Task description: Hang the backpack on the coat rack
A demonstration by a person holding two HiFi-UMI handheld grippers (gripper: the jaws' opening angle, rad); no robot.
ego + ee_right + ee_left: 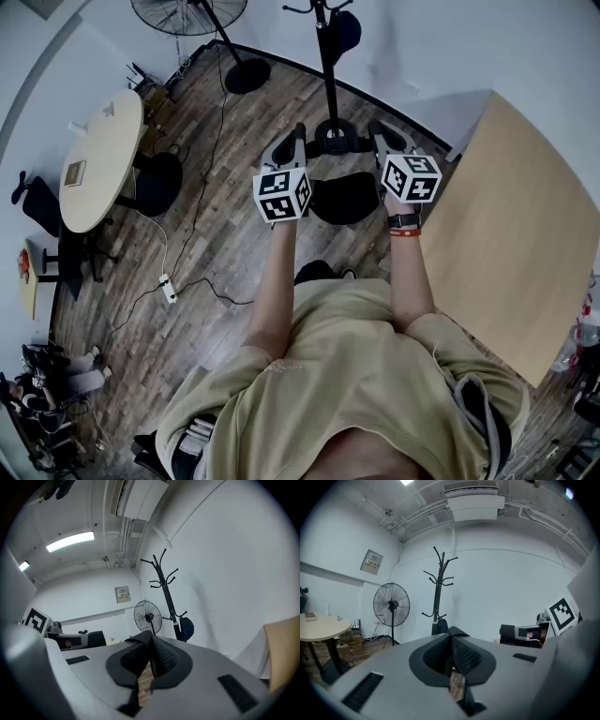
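Observation:
A black backpack (pixel 345 198) lies on the wood floor just in front of the person, between the two grippers and below them. The black coat rack (pixel 325 56) stands right behind it on its round base; it also rises in the left gripper view (pixel 437 592) and the right gripper view (pixel 166 590). My left gripper (pixel 296 133) is shut with nothing between its pads (pixel 461 656). My right gripper (pixel 380 129) is likewise shut and empty, its pads (pixel 161 656) pressed together. Both point toward the rack, above the backpack and apart from it.
A dark blue item (pixel 186 627) hangs from a low hook of the rack. A standing fan (pixel 192 14) is to the rack's left, with a cable and power strip (pixel 170 289) on the floor. A round table (pixel 98 159) stands at left, a wooden table (pixel 511 234) at right.

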